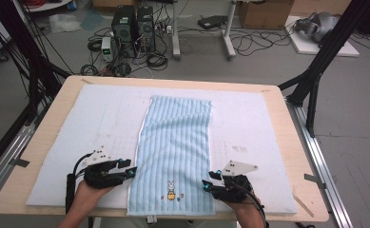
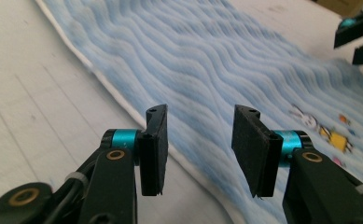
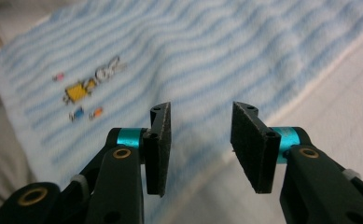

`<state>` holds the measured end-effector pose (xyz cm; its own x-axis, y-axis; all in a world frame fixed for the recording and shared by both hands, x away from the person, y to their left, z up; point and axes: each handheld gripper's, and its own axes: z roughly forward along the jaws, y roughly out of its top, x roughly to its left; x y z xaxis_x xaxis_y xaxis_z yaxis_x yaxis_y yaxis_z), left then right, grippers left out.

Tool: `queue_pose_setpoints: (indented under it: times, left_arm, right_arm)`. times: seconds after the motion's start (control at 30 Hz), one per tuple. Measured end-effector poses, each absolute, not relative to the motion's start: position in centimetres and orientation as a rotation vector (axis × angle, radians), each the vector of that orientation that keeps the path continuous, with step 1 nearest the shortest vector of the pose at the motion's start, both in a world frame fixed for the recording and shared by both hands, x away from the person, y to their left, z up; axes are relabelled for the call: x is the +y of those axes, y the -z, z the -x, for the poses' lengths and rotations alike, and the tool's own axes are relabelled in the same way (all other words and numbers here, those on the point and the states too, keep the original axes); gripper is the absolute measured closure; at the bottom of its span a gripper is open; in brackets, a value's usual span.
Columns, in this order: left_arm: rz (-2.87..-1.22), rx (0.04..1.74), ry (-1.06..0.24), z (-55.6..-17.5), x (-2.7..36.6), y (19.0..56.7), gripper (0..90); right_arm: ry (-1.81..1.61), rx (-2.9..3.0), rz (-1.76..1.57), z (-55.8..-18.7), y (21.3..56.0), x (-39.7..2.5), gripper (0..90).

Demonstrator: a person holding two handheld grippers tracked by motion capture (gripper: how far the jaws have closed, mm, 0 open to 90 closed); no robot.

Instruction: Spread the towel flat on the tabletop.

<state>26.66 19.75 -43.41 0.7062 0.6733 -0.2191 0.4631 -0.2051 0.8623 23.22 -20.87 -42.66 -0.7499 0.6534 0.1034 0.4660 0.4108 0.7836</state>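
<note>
- Two grippers flank the near end of one pale blue striped terry towel (image 1: pixel 174 152), which lies flat at mid-frame, its long axis running from lower to upper frame.
- Left gripper (image 1: pixel 131 172), jaws spread and holding nothing, sits at the towel's lower-left edge, pointing right.
- Right gripper (image 1: pixel 206 184), jaws likewise spread, sits at the lower-right edge, pointing left; both look about equally near.
</note>
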Motion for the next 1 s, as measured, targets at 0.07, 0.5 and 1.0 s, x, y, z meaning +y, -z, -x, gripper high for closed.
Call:
queue_pose_setpoints:
  times: [0.07, 0.5, 1.0]
  left_arm:
    - [-1.838, 0.902, -0.263, -27.4, 19.7, 43.2, 55.6]
    - [-1.787, 0.970, -0.291, -30.9, 19.9, 43.3, 55.6]
    - [-1.912, 0.987, -0.265, -32.3, 18.2, 44.8, 57.8]
  right_arm:
    - [-1.267, 2.470, -0.952, -23.8, 42.6, -19.8, 61.2]
    - [-1.175, 2.663, -0.787, -25.4, 44.4, -15.3, 86.3]
    - [-1.318, 2.553, -0.953, -27.2, 43.3, -18.9, 62.5]
